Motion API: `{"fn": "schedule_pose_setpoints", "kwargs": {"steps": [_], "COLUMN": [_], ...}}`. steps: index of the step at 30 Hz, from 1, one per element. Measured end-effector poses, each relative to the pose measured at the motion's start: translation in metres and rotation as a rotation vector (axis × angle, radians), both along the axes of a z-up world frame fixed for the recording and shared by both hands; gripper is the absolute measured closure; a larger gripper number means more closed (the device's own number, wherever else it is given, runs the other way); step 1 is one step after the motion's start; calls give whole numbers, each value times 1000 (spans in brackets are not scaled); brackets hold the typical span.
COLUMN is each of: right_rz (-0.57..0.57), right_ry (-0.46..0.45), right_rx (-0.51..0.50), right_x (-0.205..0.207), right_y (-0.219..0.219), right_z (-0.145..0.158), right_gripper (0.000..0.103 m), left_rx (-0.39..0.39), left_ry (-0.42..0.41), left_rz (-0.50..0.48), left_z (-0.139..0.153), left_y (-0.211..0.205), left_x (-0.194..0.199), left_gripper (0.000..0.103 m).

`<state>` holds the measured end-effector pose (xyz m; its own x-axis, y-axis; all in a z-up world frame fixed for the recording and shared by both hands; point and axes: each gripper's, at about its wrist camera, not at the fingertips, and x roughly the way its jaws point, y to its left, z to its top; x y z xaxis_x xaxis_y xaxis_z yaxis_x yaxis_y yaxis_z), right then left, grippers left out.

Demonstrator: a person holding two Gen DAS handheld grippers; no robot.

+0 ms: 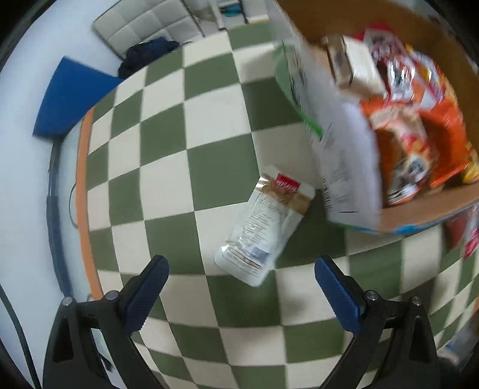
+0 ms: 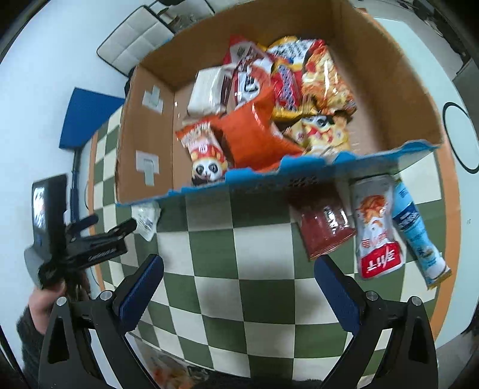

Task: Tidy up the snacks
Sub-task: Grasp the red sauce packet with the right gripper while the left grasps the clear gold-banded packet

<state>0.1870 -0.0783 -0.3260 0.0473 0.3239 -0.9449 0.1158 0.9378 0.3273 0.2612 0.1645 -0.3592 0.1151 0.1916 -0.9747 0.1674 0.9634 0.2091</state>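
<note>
A cardboard box point(image 2: 386, 77) holds several snack bags, among them an orange bag point(image 2: 254, 134) and a panda packet point(image 2: 206, 161); the box also shows in the left wrist view point(image 1: 347, 143). A white snack pouch point(image 1: 263, 227) lies on the checkered cloth just ahead of my open, empty left gripper point(image 1: 241, 284). My right gripper point(image 2: 239, 284) is open and empty above the cloth. Ahead and right of it lie a dark red packet point(image 2: 323, 230), a white and red bag point(image 2: 374, 227) and a light blue packet point(image 2: 419, 236).
The green and cream checkered cloth point(image 1: 167, 167) covers a table with an orange rim point(image 1: 82, 167). A blue pad point(image 1: 71, 98) and a white cushioned seat point(image 1: 143, 27) lie beyond. The left gripper's body and the hand holding it point(image 2: 74, 248) show at the right wrist view's left.
</note>
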Motion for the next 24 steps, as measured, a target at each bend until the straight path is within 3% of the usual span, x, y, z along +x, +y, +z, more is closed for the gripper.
{"fn": "schedule_pose_setpoints", "kwargs": {"steps": [4, 7, 9, 13, 18, 20, 24], "right_rz": [-48, -186, -307, -473, -460, -422, -317], "right_ry": [8, 33, 56, 84, 53, 38, 26], "right_rx": [-56, -77, -35, -22, -87, -126, -165], "right_x": [-4, -13, -21, -32, -32, -29, -21], "right_y": [-2, -20, -36, -59, -66, -67, -61], "right_z": [-16, -31, -43, -63, -71, -70, -69], "right_gripper": [0, 0, 0, 0, 1, 1, 1], "left_rx": [41, 32, 30, 9, -35, -70, -35], "left_ry": [27, 44, 55, 57, 53, 59, 26], "left_rz": [-70, -104, -121, -146, -145, -139, -151], "left_z": [-23, -34, -40, -45, -45, -42, -40], "left_y": [-2, -4, -7, -11, -15, -18, -31], "left_x": [8, 13, 15, 15, 11, 9, -4], "left_gripper": [3, 3, 4, 18, 41, 55, 64]}}
